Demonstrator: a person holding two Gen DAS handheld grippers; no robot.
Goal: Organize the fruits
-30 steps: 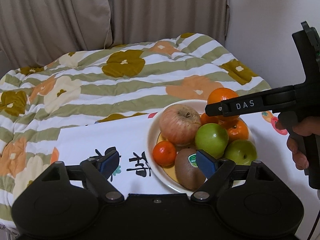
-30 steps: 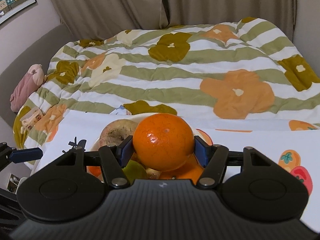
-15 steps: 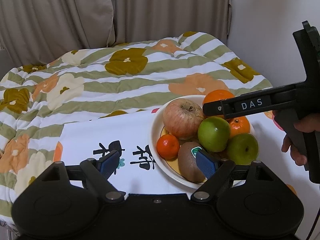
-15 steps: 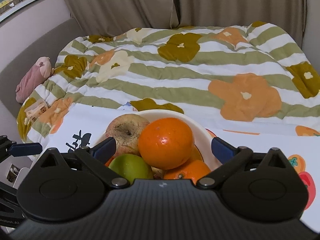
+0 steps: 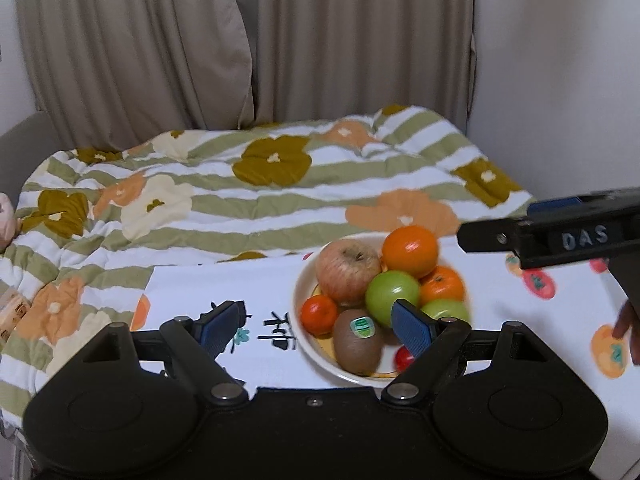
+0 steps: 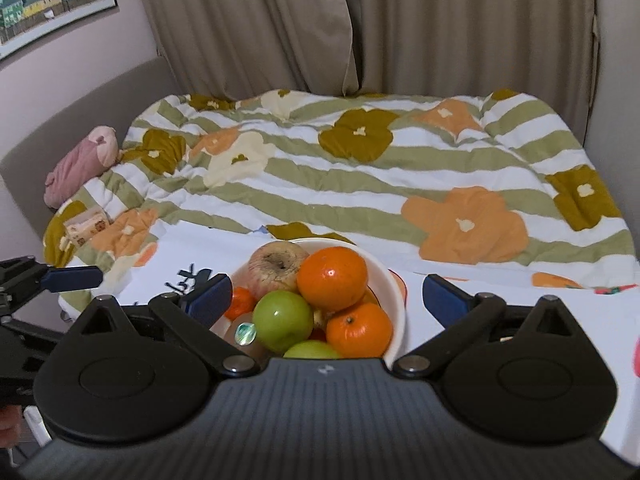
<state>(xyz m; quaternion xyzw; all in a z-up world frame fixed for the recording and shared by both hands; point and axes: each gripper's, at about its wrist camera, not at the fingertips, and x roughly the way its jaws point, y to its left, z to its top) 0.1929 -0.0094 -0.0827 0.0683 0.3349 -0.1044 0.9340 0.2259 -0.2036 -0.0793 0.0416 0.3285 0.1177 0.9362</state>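
Note:
A white bowl (image 5: 304,280) (image 6: 394,292) on a white printed cloth holds a piled heap of fruit. A large orange (image 5: 410,251) (image 6: 332,279) rests on top, beside a red apple (image 5: 347,272) (image 6: 278,266). Around them lie green apples (image 5: 392,294) (image 6: 283,321), small tangerines (image 5: 319,314) (image 6: 359,329) and a kiwi (image 5: 357,340). My left gripper (image 5: 316,326) is open and empty in front of the bowl. My right gripper (image 6: 327,300) is open and empty, drawn back above the bowl; it shows in the left wrist view (image 5: 532,228) at the right.
The cloth (image 5: 224,284) lies on a bed with a green-striped floral quilt (image 6: 400,168). A pink plush toy (image 6: 80,164) and a small box (image 6: 86,226) lie at the bed's left side. Curtains (image 5: 240,48) hang behind; a wall (image 5: 560,80) stands at the right.
My right gripper opened and let go of the large orange on top of the fruit pile, then drew back and to the right. My left gripper pulled back a little.

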